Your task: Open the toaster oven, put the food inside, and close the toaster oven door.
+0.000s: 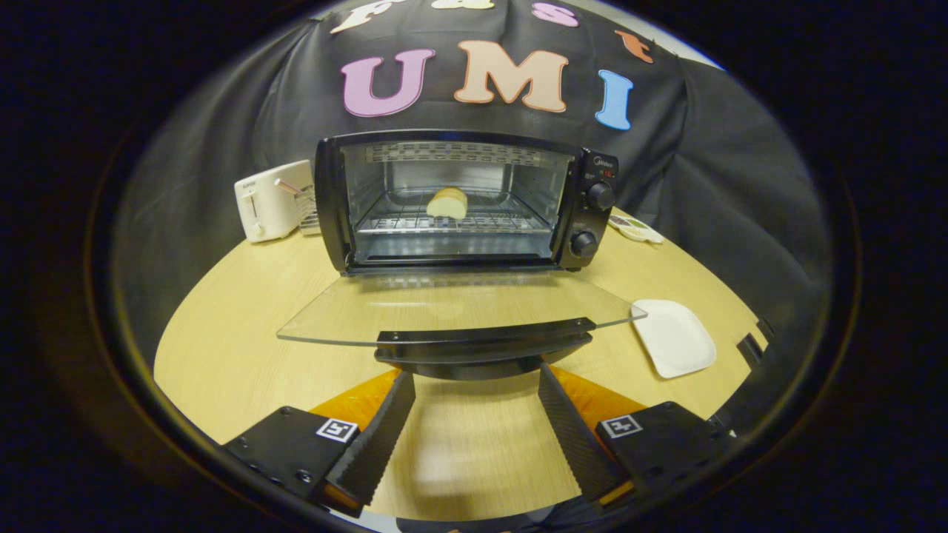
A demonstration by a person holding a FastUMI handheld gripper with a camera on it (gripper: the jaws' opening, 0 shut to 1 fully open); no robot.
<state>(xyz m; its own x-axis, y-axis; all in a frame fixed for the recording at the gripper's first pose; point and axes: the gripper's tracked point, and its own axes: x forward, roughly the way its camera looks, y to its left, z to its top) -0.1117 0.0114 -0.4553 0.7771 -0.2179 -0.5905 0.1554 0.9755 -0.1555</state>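
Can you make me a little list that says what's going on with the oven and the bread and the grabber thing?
toaster oven: on the wooden table, open
door: glass, folded down flat, its handle just ahead of the fingers
food: a piece of bread on the rack inside the oven
gripper: open, fingers spread, holding nothing
white plate: empty, on the table beside the door
white toaster: next to the oven, opposite the plate
left to do: close the door
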